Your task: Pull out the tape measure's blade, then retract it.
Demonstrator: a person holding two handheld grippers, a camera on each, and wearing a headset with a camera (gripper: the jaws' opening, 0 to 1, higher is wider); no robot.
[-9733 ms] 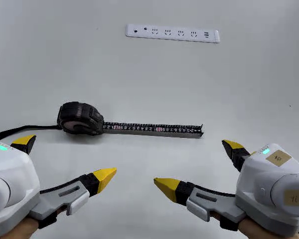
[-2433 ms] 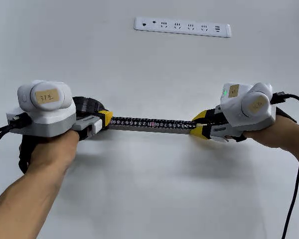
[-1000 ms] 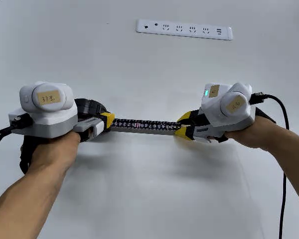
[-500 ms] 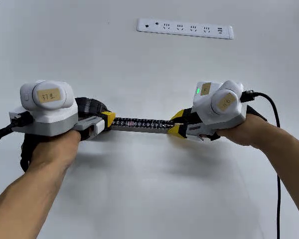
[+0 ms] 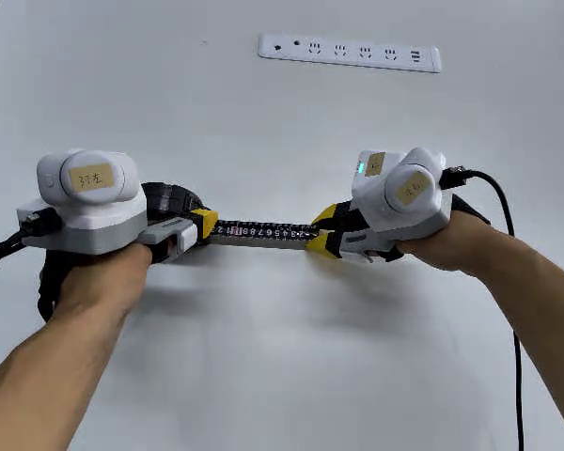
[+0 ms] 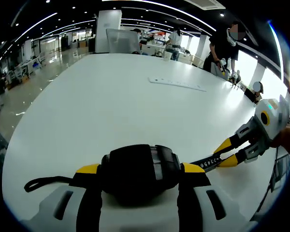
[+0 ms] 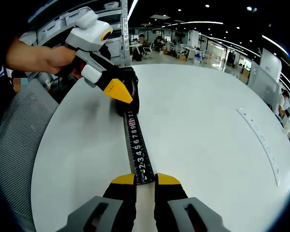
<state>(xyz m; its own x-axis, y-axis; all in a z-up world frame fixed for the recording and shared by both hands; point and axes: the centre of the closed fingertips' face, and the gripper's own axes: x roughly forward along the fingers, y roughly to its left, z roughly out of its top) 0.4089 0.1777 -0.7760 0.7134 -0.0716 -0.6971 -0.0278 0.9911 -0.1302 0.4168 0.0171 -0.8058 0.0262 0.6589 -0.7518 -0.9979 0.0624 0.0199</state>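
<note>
Since half a second ago our right tool (image 5: 318, 232) has slid left over the bench (image 5: 282, 357), so less of the blade (image 5: 263, 231) shows. Its jaws stay narrow, pinched on the blade's tip, we judge to feed it back slowly rather than let it snap. Our left tool (image 6: 140, 170) clamps the tape measure (image 5: 169, 202) at left, anchoring it on the bench.

White digits 2 to 9 on the black tape blade (image 7: 137, 145), handwritten stickers (image 5: 90, 176) on left tongs (image 5: 195, 224) and right tongs (image 5: 321, 231) unreadable
</note>
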